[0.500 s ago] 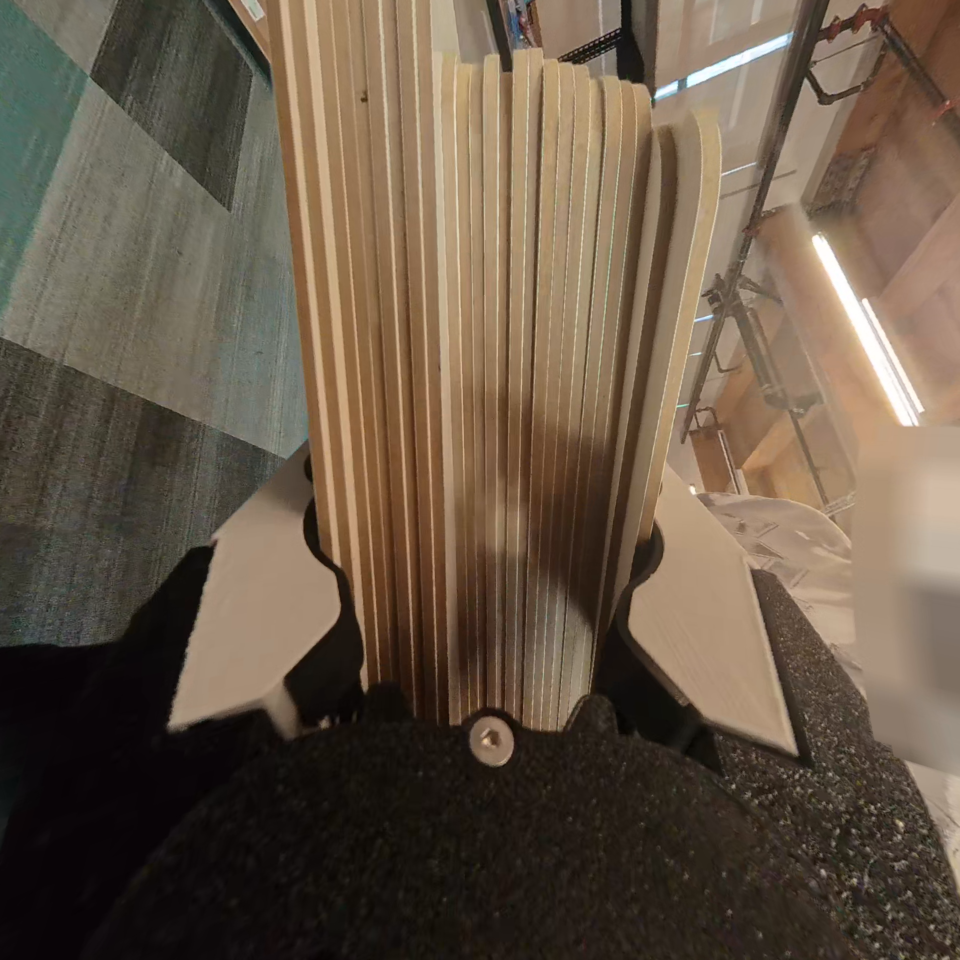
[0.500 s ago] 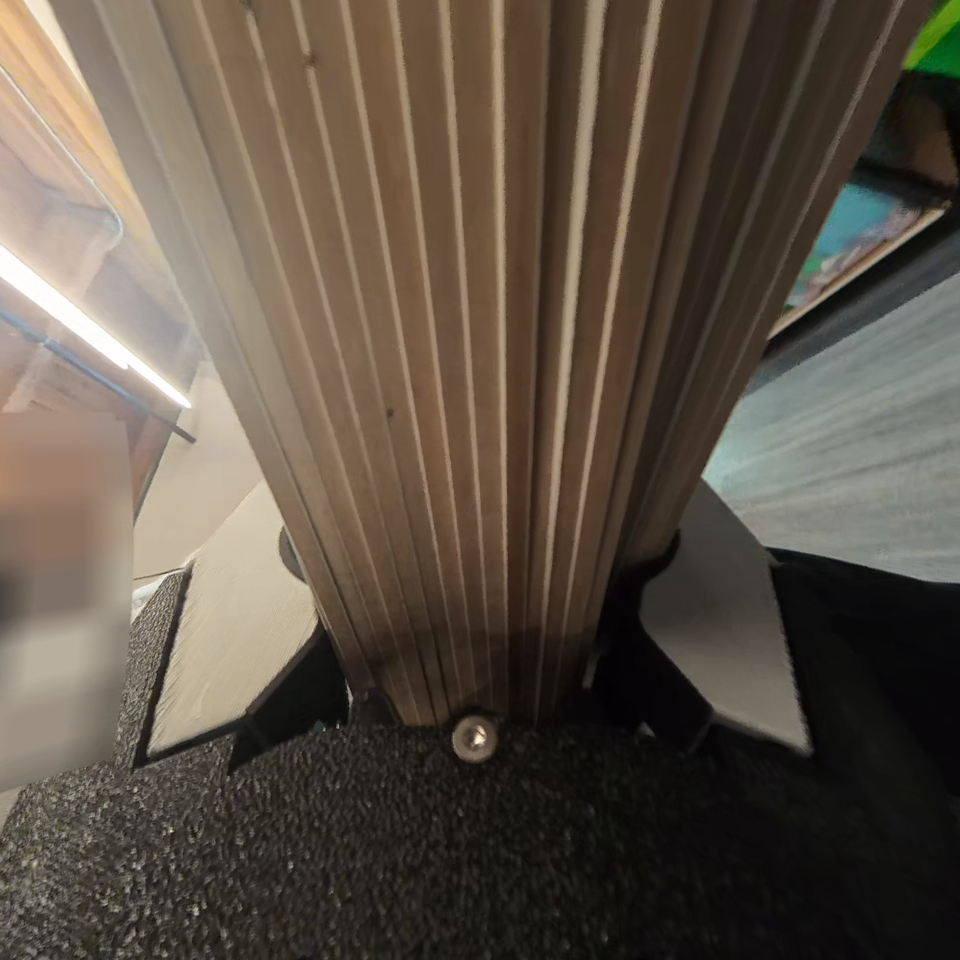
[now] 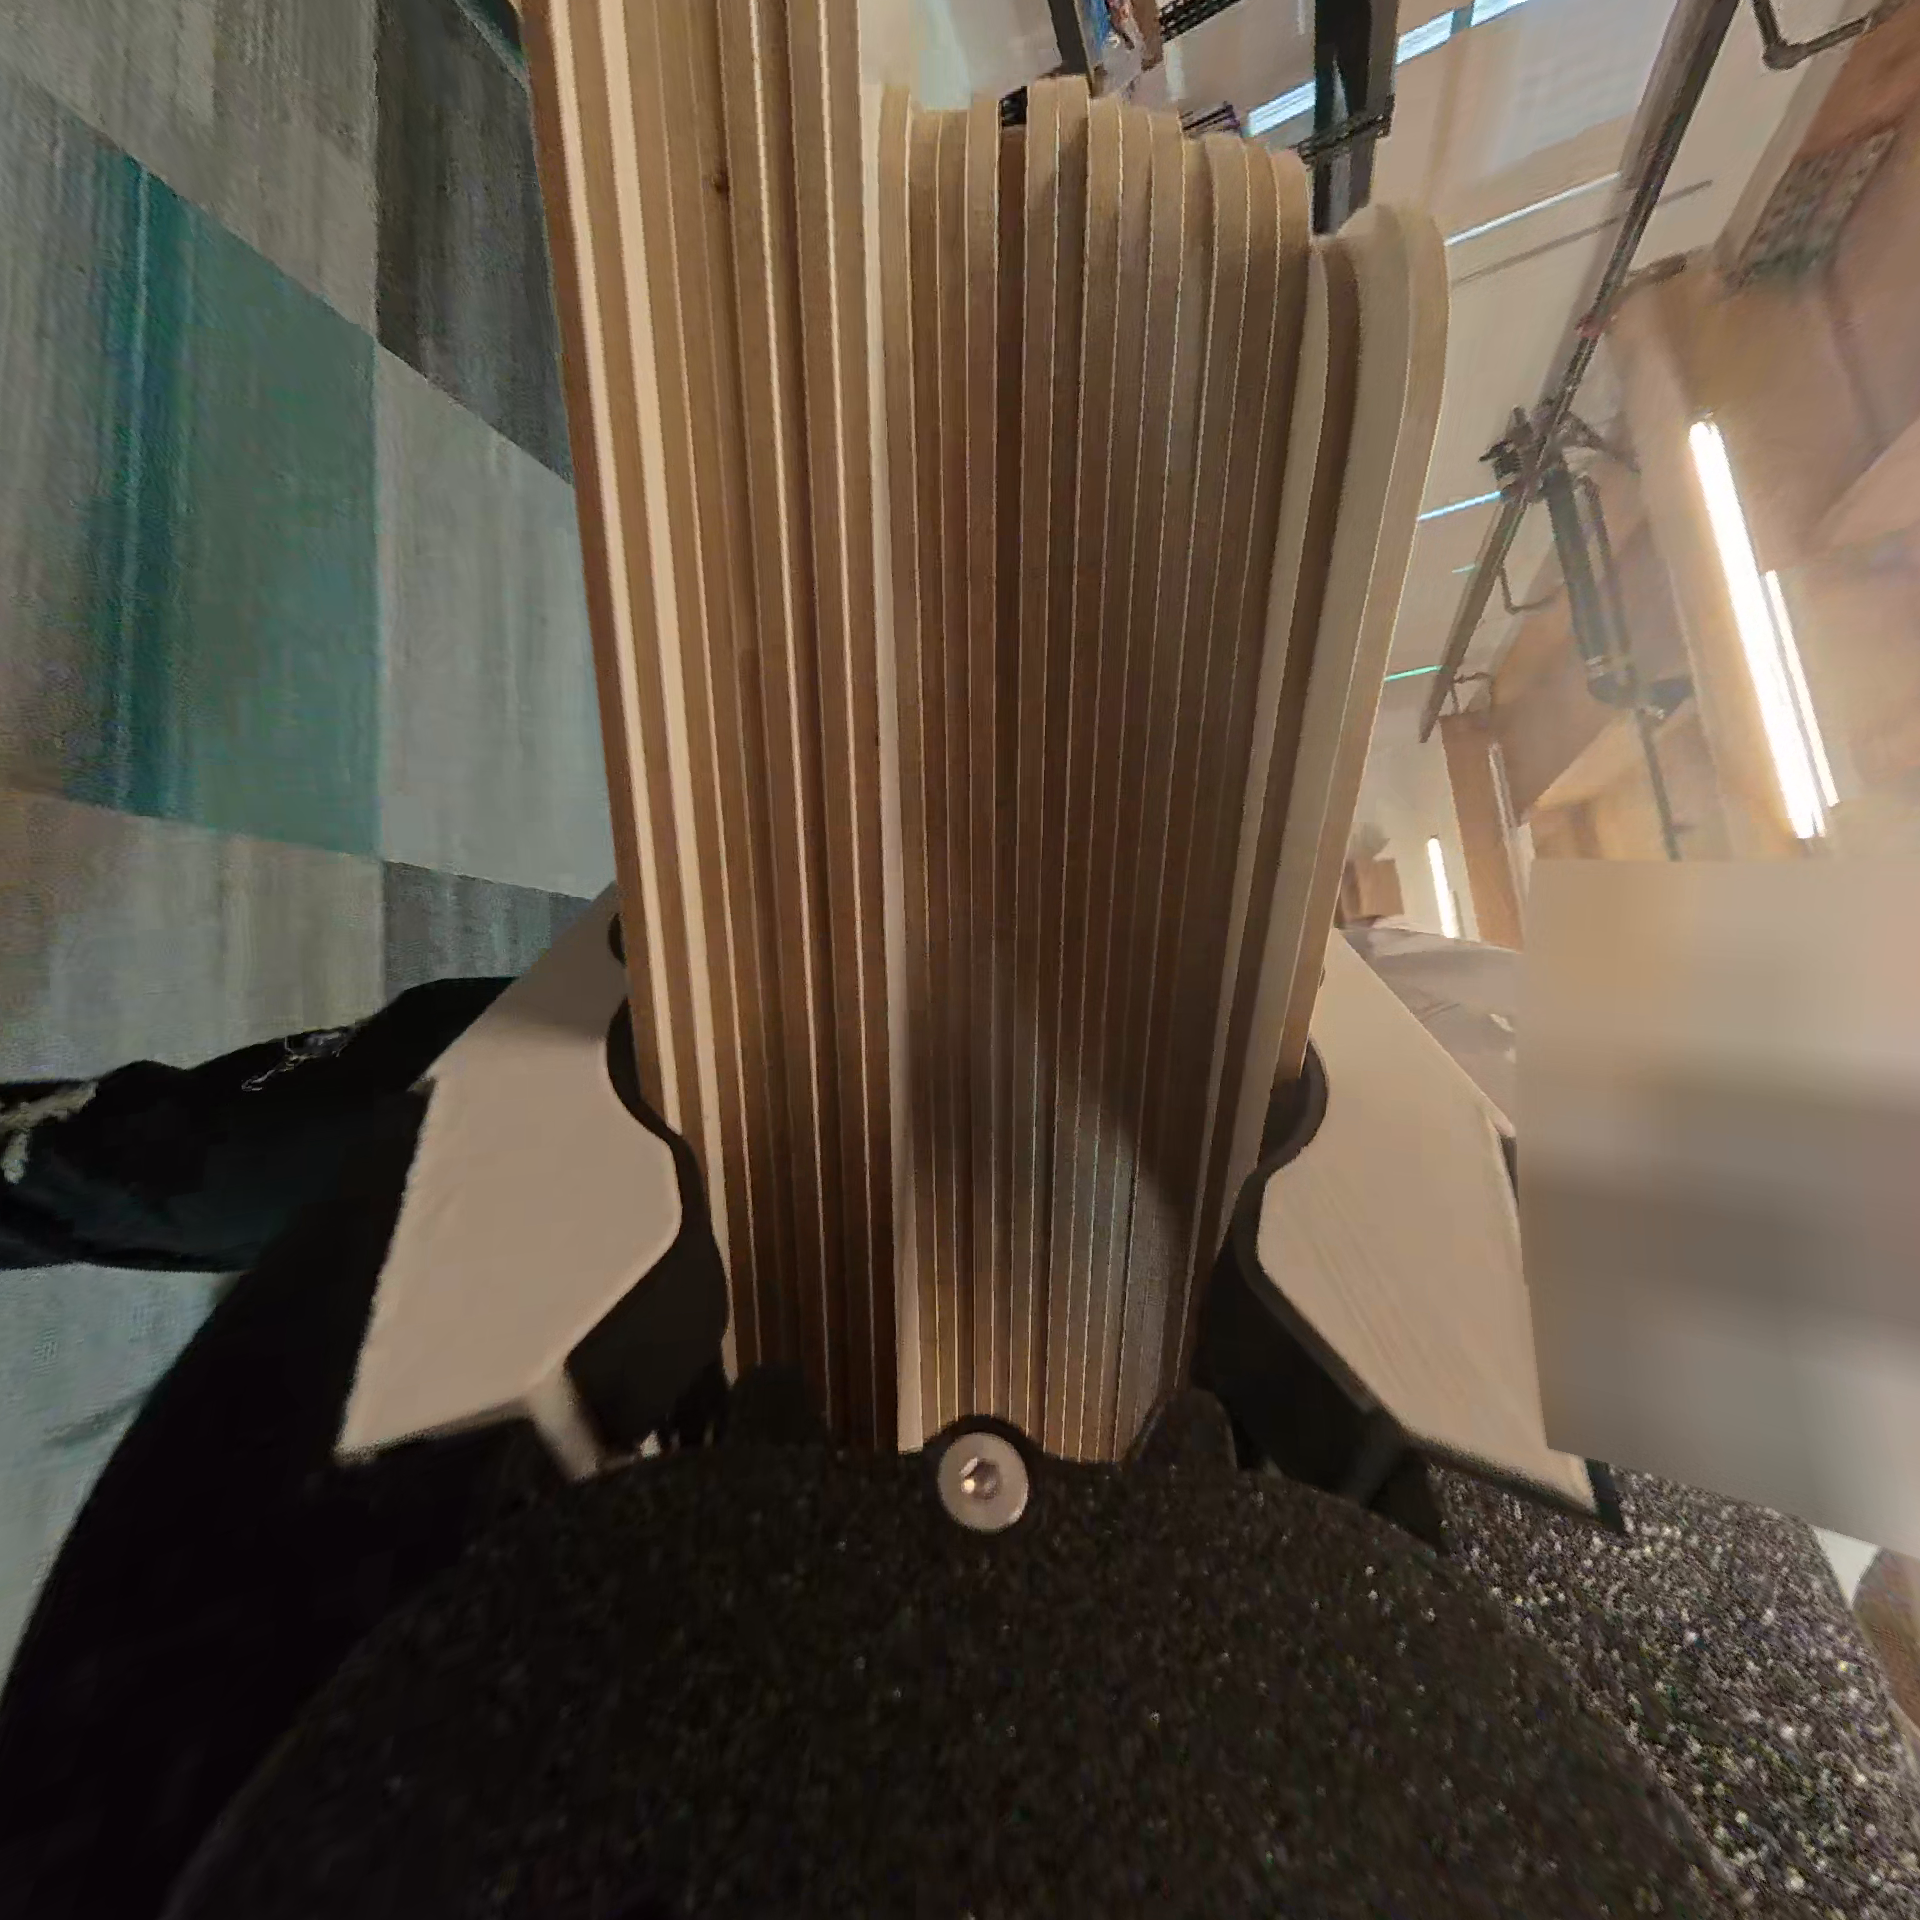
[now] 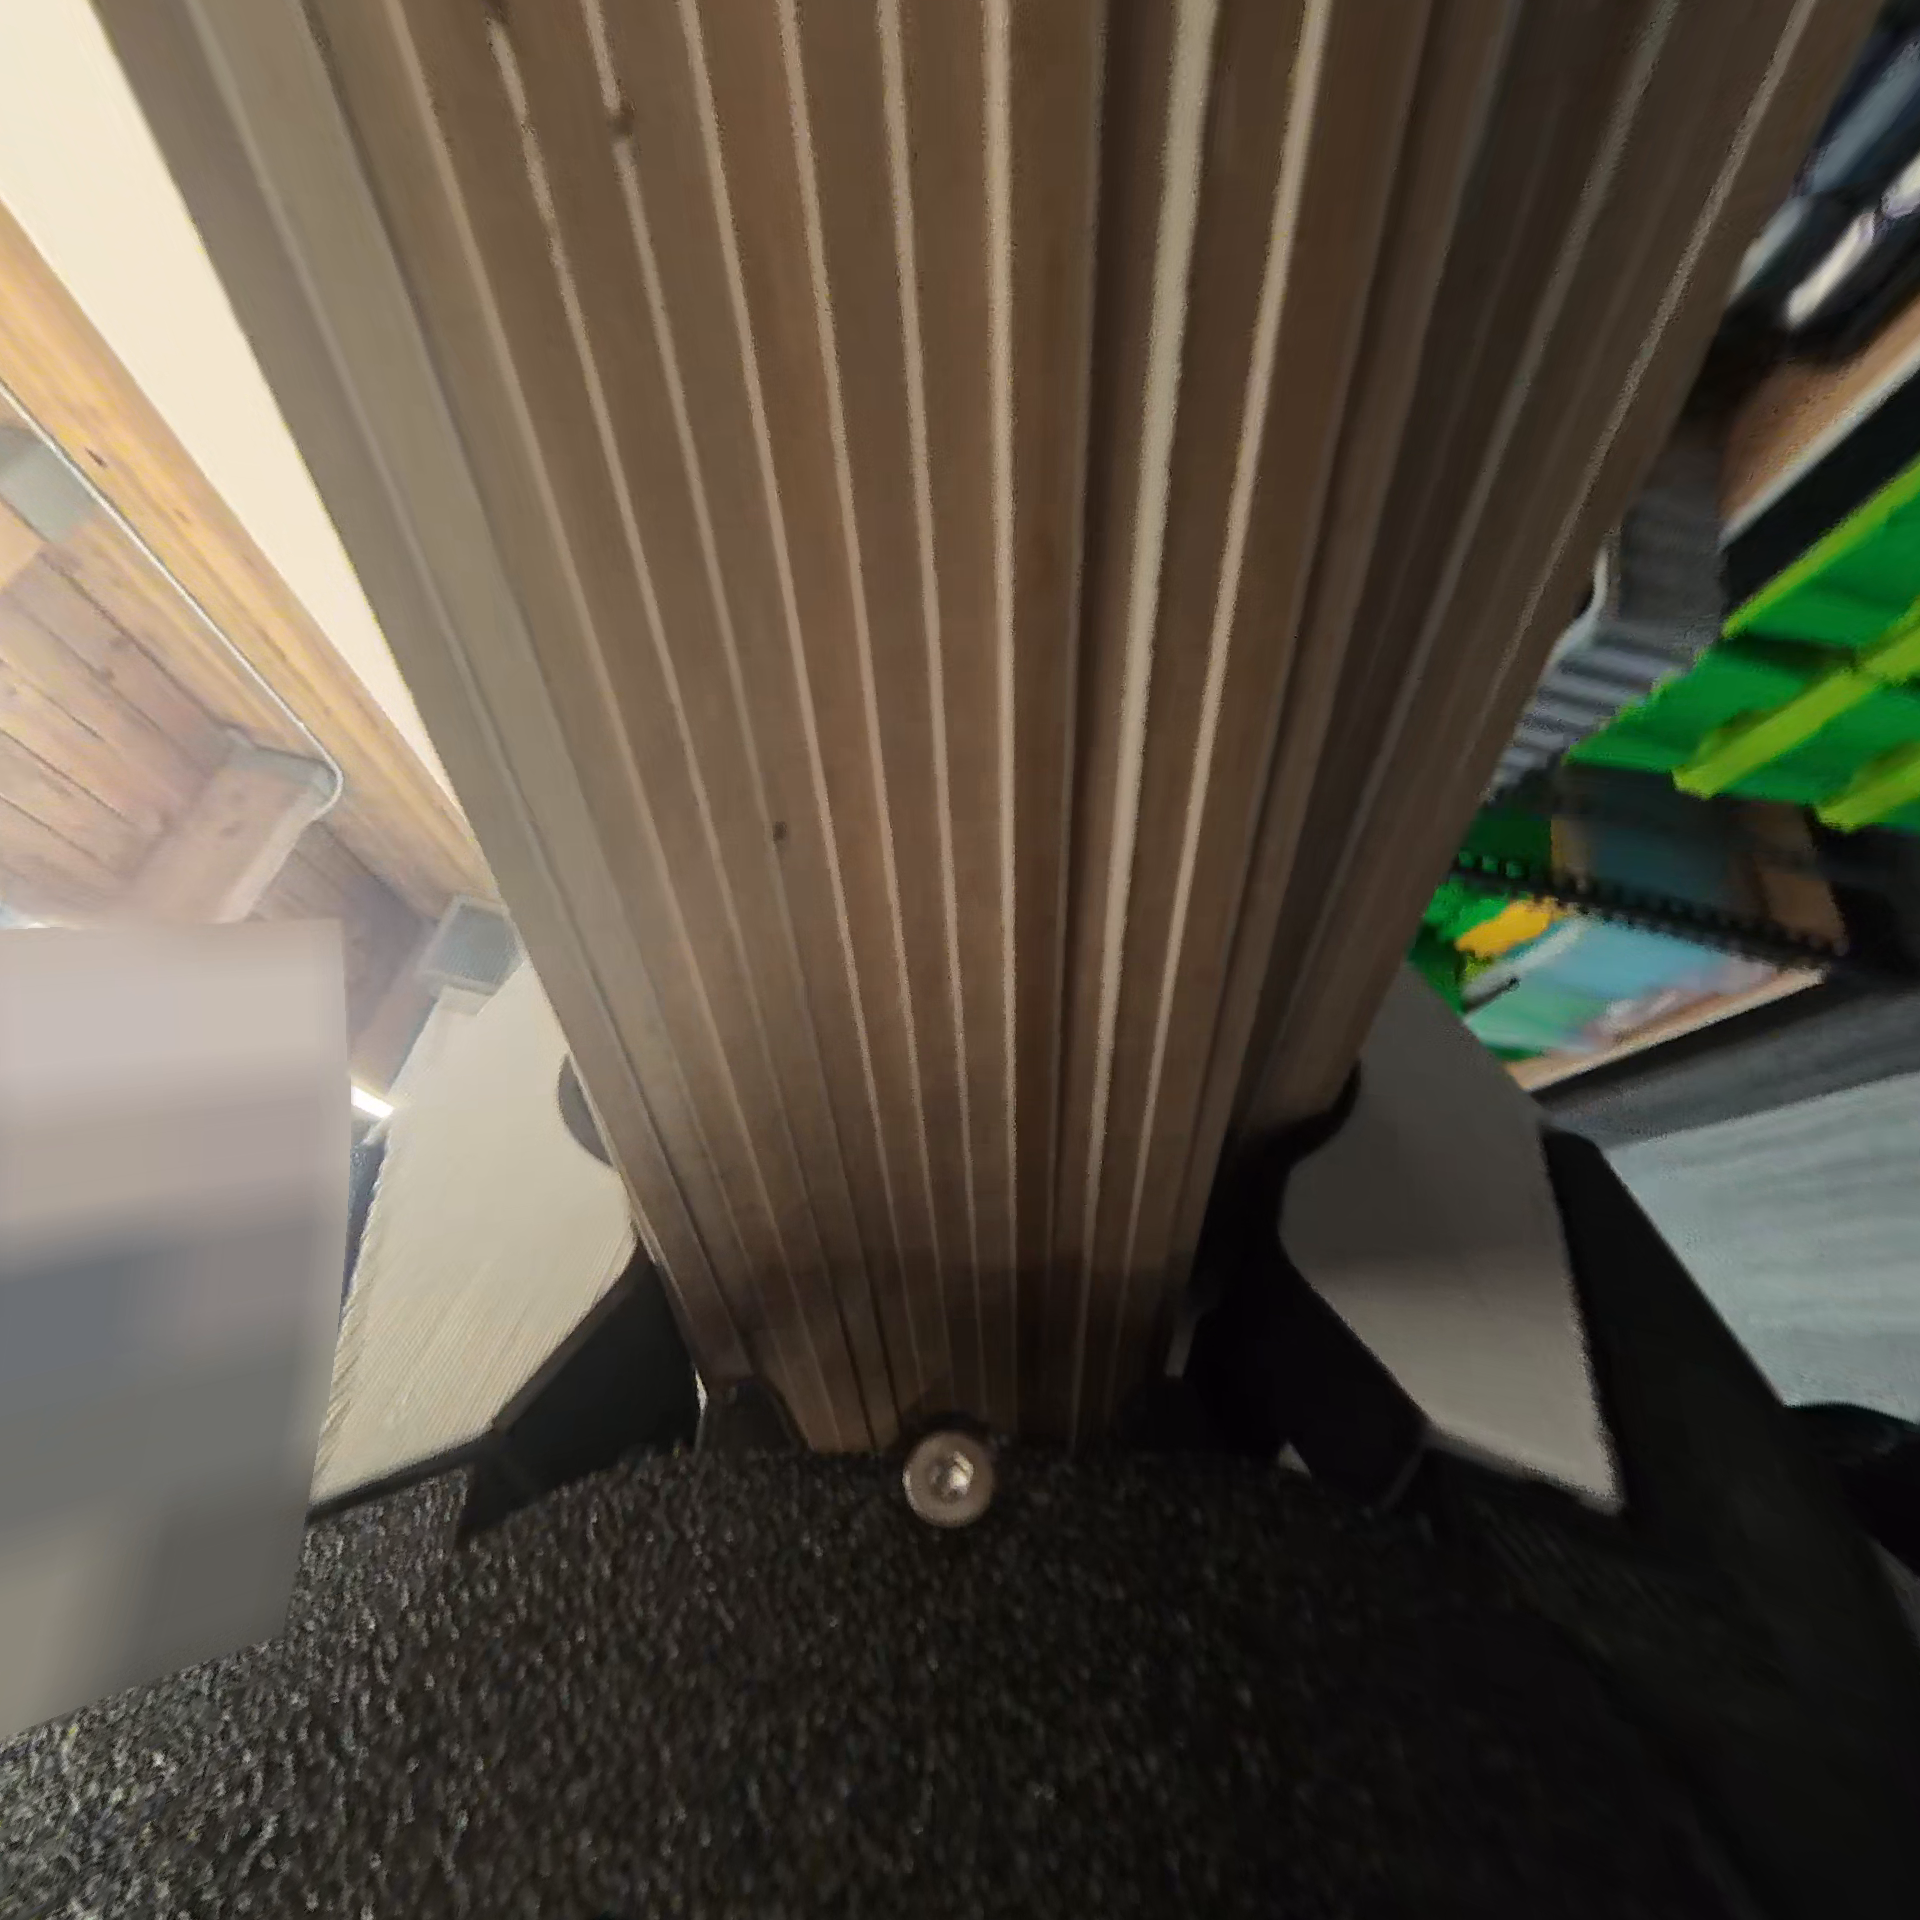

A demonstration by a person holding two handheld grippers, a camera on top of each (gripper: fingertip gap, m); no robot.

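A thick stack of thin tan boards [image 3: 966, 727] stands on edge and fills the middle of the left wrist view. My left gripper [image 3: 966, 1049] is shut on the stack, one white finger [image 3: 520, 1226] on each side. The same kind of stack [image 4: 935, 623] fills the right wrist view, and my right gripper [image 4: 956, 1122] is shut on it in the same way, with a white finger [image 4: 1444, 1226] on each flank. Both stacks are lifted and tilted sideways; the far ends run out of view at the top.
Grey and teal carpet tiles [image 3: 260, 571] lie left of the left stack. Metal stands and poles [image 3: 1558, 520], wooden beams and strip lights [image 3: 1756, 644] are on the right. In the right wrist view green bins [image 4: 1766, 707] and shelves sit to the right, wooden ceiling planks [image 4: 156, 675] to the left.
Both grippers have swung while still clamped on the boards: the left view shows more teal carpet, the right view now shows green bins and shelves. Both views are motion-blurred.
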